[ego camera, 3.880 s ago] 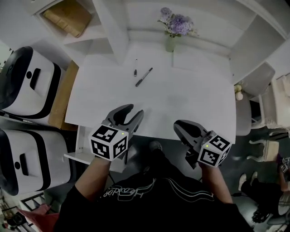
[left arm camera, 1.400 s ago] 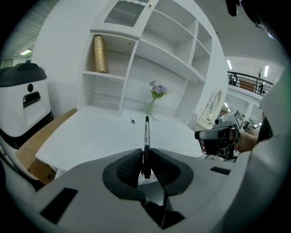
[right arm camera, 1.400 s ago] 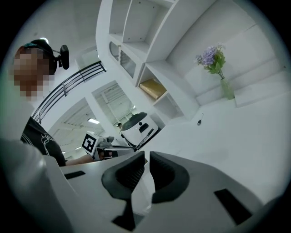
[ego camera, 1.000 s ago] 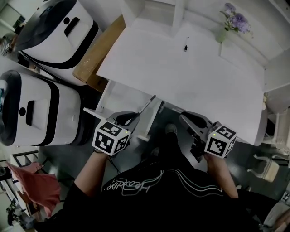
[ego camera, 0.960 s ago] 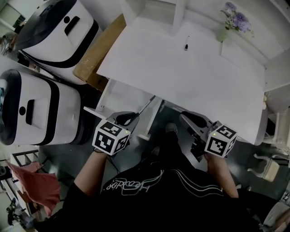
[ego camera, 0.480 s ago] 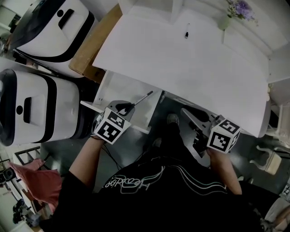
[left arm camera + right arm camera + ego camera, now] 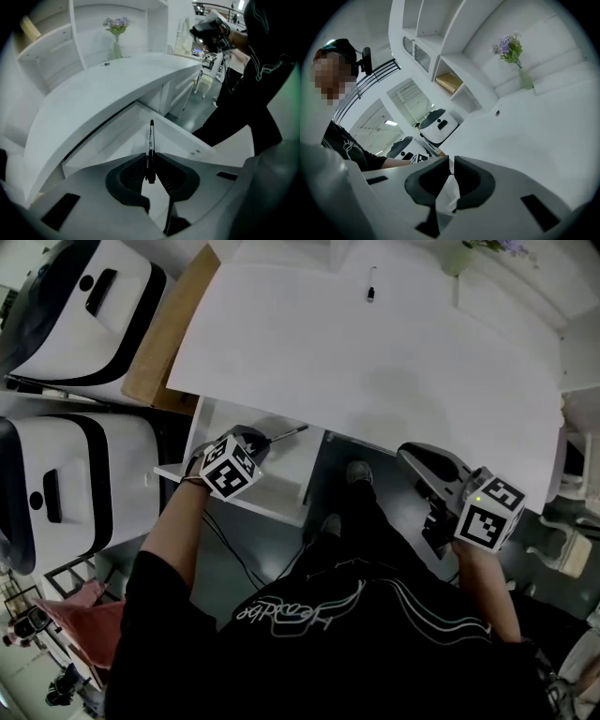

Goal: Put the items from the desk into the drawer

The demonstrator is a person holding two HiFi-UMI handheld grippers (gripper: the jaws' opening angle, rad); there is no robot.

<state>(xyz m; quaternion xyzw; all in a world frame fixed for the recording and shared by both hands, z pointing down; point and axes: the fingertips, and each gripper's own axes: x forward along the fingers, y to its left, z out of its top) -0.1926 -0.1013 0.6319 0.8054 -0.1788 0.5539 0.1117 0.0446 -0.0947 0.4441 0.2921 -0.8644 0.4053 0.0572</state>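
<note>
My left gripper (image 7: 264, 438) (image 7: 150, 157) is shut on a black pen (image 7: 291, 431) (image 7: 151, 139). It holds the pen level, tip pointing away, over the open white drawer (image 7: 277, 476) (image 7: 110, 151) under the desk's left front edge. A small black item (image 7: 371, 293) (image 7: 107, 64) (image 7: 497, 112) lies far back on the white desk (image 7: 375, 371). To the right of the person's legs, in front of the desk edge, my right gripper (image 7: 411, 454) (image 7: 451, 171) is shut with nothing between its fingers.
Two white and black machines (image 7: 66, 296) (image 7: 56, 493) stand left of the desk, with a brown board (image 7: 171, 329) against the desk's side. A vase of purple flowers (image 7: 116, 29) (image 7: 519, 65) and white shelves (image 7: 440, 61) are at the back.
The pen lay on the desk 3.9 s ago with both grippers empty. In the last second my left gripper has carried the pen further over the open drawer, towards the desk edge.
</note>
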